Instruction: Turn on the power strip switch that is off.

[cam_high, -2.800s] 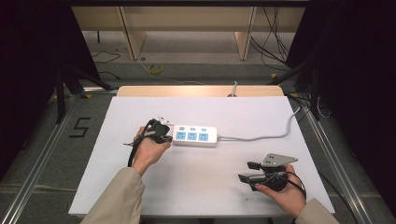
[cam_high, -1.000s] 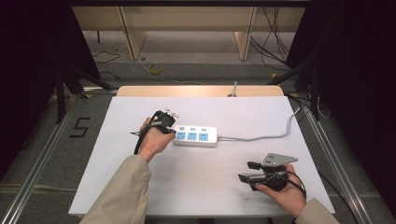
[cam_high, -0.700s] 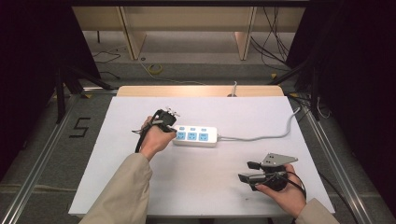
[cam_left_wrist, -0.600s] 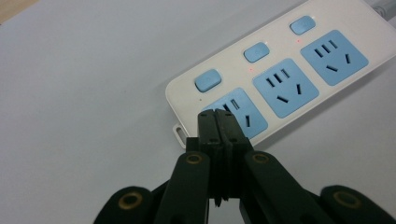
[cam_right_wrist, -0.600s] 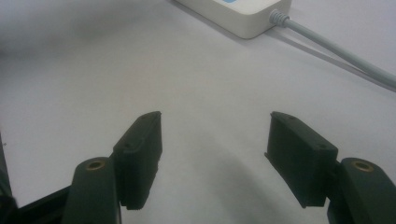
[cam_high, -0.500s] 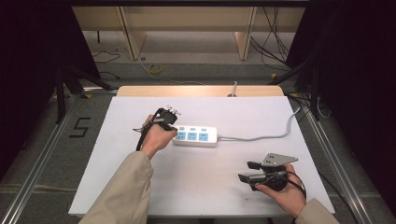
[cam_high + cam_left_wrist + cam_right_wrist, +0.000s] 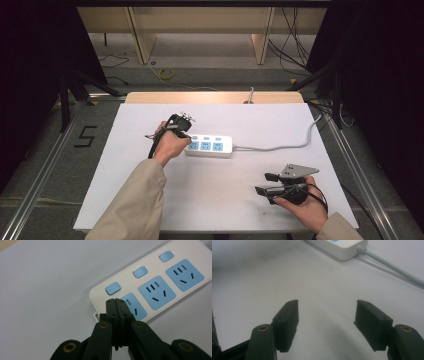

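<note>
A white power strip (image 7: 210, 146) with three blue sockets and three blue switches lies mid-table; its grey cable (image 7: 280, 147) runs off to the right. My left gripper (image 7: 186, 134) is shut with nothing in its jaws. In the left gripper view its closed tips (image 7: 116, 301) hover over the strip's (image 7: 155, 290) near end, just below the first switch (image 7: 112, 288) and beside the first socket. Small red lights glow by the other two switches. My right gripper (image 7: 265, 183) rests near the table's front right, open and empty (image 7: 327, 302), with the strip's cable end (image 7: 344, 250) ahead of it.
The white table sheet (image 7: 125, 165) ends at a wooden strip along the far edge (image 7: 210, 97). Metal rails run along both sides of the table. Cables lie on the floor beyond, under shelving legs.
My left hand and its shut gripper have shifted slightly right and away, onto the strip's left end. The right hand has stayed put.
</note>
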A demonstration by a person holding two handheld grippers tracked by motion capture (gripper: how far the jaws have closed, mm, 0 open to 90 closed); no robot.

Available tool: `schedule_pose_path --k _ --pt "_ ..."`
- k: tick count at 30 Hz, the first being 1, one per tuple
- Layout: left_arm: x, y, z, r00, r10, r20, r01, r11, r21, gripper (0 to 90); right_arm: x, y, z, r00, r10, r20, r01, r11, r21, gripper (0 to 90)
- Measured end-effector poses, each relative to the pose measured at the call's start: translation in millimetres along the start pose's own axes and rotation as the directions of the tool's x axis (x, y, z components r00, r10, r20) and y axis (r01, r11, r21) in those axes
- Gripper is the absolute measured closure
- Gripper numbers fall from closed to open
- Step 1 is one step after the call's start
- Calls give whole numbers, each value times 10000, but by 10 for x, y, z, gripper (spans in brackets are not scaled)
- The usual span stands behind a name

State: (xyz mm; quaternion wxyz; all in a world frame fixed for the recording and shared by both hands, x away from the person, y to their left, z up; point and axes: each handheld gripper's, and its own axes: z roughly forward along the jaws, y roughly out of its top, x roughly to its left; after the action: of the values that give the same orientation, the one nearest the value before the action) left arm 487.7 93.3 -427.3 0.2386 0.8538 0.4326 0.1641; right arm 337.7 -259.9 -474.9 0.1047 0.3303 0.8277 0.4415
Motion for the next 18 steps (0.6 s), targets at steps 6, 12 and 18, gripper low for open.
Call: schedule_pose_path --k 6,12,18 --pt "-7 62 26 10000 56 10 -56 10000 17 898 -3 0 -1 10000 1 4 -1 10000 -4 364" --pt "-3 78 89 10000 91 19 -92 9999 133 898 -5 -1 -4 10000 -28 0 28 10000 -8 364" --pt "5 100 107 9999 -5 138 4 9999 108 898 -4 0 0 10000 1 -3 -1 10000 -6 364"
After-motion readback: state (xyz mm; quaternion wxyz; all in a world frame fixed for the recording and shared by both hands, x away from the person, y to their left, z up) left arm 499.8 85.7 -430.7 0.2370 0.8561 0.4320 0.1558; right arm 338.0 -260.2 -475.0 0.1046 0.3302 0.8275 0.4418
